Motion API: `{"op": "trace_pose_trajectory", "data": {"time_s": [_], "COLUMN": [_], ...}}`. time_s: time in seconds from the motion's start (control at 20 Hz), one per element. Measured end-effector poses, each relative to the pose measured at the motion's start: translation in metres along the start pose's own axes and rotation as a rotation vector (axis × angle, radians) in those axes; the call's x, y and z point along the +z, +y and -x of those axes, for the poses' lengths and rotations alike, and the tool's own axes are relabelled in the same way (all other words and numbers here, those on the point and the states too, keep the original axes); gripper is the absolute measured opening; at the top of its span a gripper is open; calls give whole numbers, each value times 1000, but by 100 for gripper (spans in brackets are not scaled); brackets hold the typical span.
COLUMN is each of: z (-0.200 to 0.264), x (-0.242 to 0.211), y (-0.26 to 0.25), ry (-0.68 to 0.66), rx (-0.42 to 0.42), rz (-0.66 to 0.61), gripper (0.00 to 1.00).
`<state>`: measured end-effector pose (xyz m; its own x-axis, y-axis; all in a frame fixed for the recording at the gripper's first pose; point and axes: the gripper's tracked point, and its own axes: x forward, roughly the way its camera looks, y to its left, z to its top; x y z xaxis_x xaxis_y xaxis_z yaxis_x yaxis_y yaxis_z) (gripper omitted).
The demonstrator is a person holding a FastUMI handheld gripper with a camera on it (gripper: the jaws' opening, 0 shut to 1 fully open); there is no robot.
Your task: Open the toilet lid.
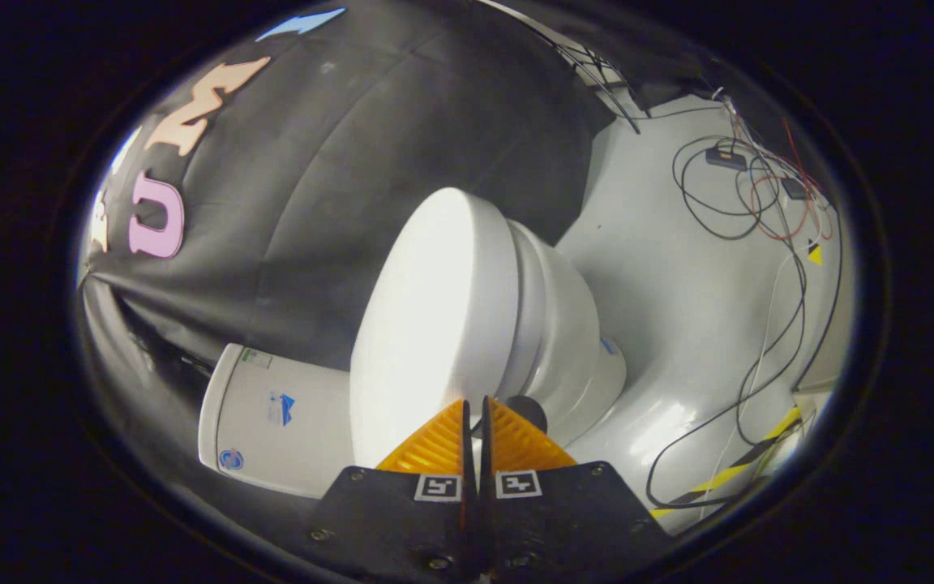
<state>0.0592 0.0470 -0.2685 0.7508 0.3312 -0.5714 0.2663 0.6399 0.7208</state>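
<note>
pale glossy floor (pixel 661 276), white toilet (pixel 572 357) standing on it, loose cables (pixel 759 195) strewn beyond, striped tape (pixel 751 458)

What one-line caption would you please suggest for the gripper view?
Shut claw meets the closed, glossy white oval toilet lid, the white rectangular cistern beside it.

Tongs (pixel 475 405): ribbed wedge fingers, square-marked black screwed mounts.

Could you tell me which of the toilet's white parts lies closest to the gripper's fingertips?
The lid: its broad, smooth face sits just ahead of the shut gripper. The bowl lies behind the lid, and the tank sits off to one side against the black cloth.
</note>
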Motion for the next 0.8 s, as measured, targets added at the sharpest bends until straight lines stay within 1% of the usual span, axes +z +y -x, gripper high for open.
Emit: {"op": "trace_pose_trajectory", "data": {"time_s": [0.15, 0.2, 0.25, 0.3, 0.35, 0.4, 0.45, 0.55, 0.6, 0.65, 0.7, 0.75, 0.8], "z": [4, 8, 10, 9, 9, 9, 3, -4, -7, -5, -12, -9, -1], "x": [13, 18, 23, 22, 17, 15, 11, -7, -11, -6, -3, -6, -4], "y": [-10, -13, -16, -25, -35, -41, -40, -17, -19, -23, -21, -15, -18], "ry": [-32, -46, -54, -50, -36, -29, -11, 50, 50, 51, 22, 17, 15], "rx": [-38, -49, -58, -87, -120, -136, -121, -19, -23, -25, -19, 5, -3], "rz": [-30, -36, -36, -35, -29, -30, -39, -71, -48, -10, -26, -29, -23], "gripper": [2, 15, 24, 27, 27, 27, 27, 27, 27, 27, 21, 14, 12]}}
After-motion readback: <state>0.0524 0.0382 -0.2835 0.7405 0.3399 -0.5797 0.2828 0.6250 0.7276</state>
